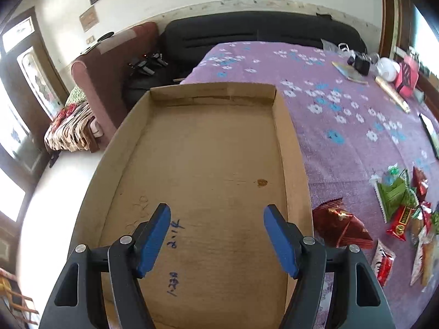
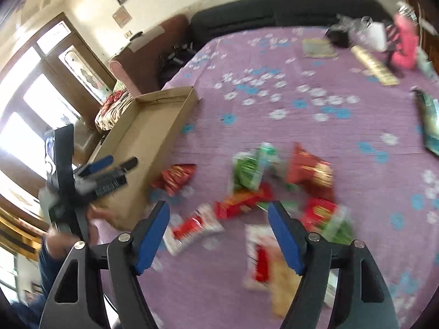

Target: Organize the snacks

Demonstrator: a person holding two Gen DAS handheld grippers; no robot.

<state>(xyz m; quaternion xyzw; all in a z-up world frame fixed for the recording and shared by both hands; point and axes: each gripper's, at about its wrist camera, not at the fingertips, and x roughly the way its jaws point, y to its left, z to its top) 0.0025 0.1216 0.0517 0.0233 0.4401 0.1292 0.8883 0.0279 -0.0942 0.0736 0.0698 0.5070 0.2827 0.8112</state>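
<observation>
A shallow cardboard box (image 1: 203, 164) lies on the purple flowered cloth; it holds nothing. My left gripper (image 1: 216, 216) is open and empty above the box's near end. Several snack packets lie to the right of the box, among them a dark red packet (image 1: 340, 226), a green packet (image 1: 395, 192) and a small red packet (image 1: 400, 222). In the blurred right wrist view my right gripper (image 2: 219, 215) is open and empty above the pile: a red-and-white packet (image 2: 196, 229), a red bar (image 2: 241, 201), a green packet (image 2: 248, 171). The box (image 2: 153, 134) and my left gripper (image 2: 109, 161) show at left.
Clutter lies at the far right of the table: a pink item (image 1: 407, 78), a white bag (image 1: 388, 67), a long wrapped stick (image 1: 392, 94), a booklet (image 1: 348, 72). A dark sofa (image 1: 260, 31) and a maroon armchair (image 1: 109, 65) stand beyond the table.
</observation>
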